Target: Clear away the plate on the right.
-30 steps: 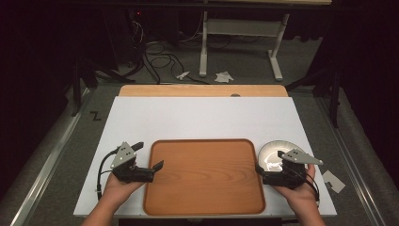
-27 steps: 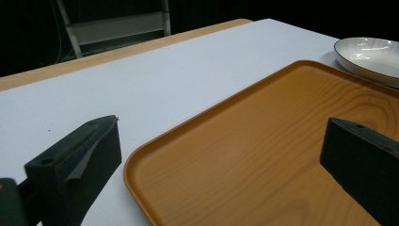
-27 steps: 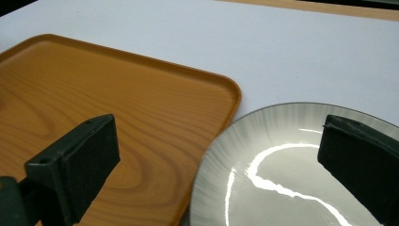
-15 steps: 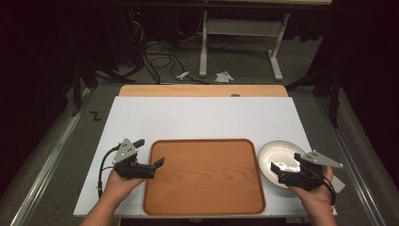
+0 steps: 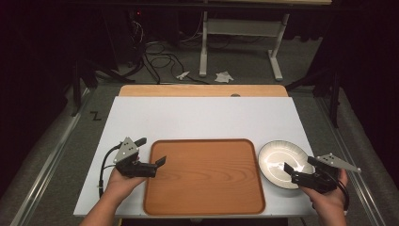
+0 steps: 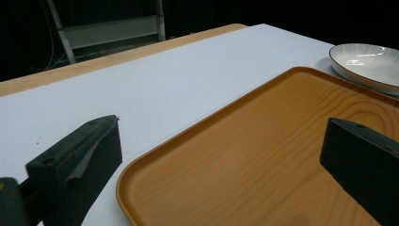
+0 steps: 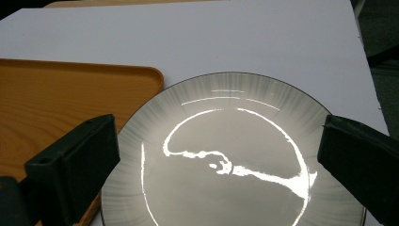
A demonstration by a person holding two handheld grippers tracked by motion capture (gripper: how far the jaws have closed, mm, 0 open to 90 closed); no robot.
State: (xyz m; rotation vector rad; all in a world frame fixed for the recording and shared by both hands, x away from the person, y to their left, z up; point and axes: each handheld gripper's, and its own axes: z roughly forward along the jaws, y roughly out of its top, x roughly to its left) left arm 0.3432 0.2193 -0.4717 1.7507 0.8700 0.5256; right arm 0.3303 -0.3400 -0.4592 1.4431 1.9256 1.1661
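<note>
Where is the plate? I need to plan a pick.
In the high view, the plate sits on the white table's right side, just right of the wooden tray, under the right gripper.

So there are 3 views here. The high view sits above the person's side and looks forward and down, taking in the whole white table [image 5: 207, 117] plus the floor behind it. The left gripper view rides low, just above the wooden tray [image 6: 263, 160], looking across it toward the plate [image 6: 367, 63] at the far edge. The right gripper view hangs close over that same plate [image 7: 230, 155], angled down, tray corner at its left. All 3 share tray and plate.
</note>
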